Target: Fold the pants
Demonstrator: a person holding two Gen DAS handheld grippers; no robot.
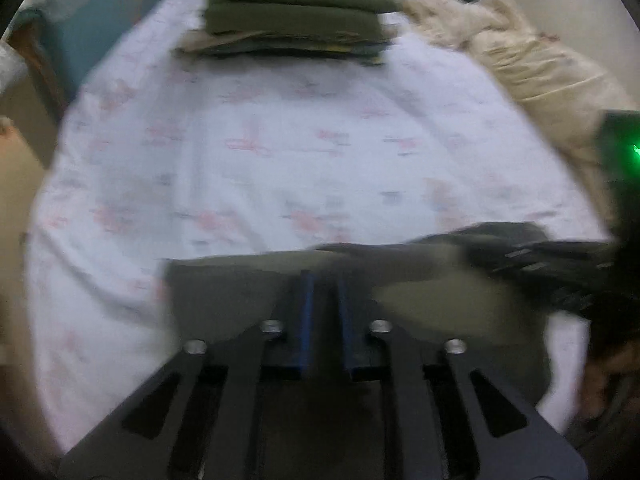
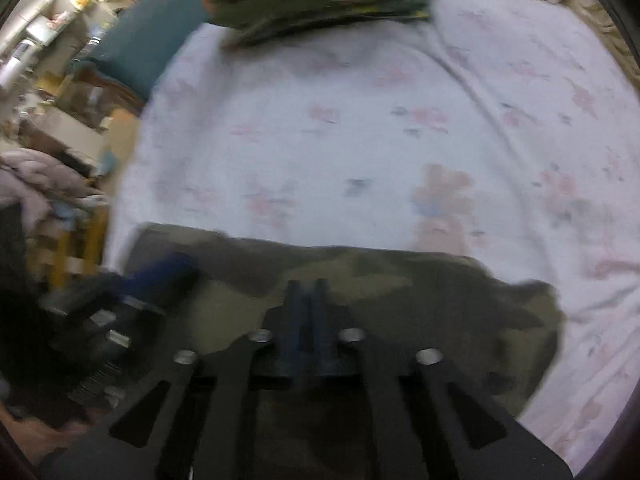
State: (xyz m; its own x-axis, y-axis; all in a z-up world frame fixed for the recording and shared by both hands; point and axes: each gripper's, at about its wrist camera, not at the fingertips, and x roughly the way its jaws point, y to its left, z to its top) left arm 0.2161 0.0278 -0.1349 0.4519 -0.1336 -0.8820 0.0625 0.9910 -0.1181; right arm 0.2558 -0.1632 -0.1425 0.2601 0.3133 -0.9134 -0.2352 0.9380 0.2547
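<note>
- On the near edge of the white floral bedsheet (image 1: 280,152) lie the olive-green fabric pants (image 1: 224,292), spread flat beneath both tools.
- Left gripper (image 1: 323,280): jaws nearly closed; blur hides whether cloth is pinched.
- Right gripper (image 2: 306,292): jaws fully shut; any hold on the fabric cannot be confirmed.
- Handling, as judged: soft, light, limp cloth that sags and creases.
- Take hold at the far hem corners, one per gripper.
- Stack of folded green garments (image 1: 296,12) sits well apart.
</note>
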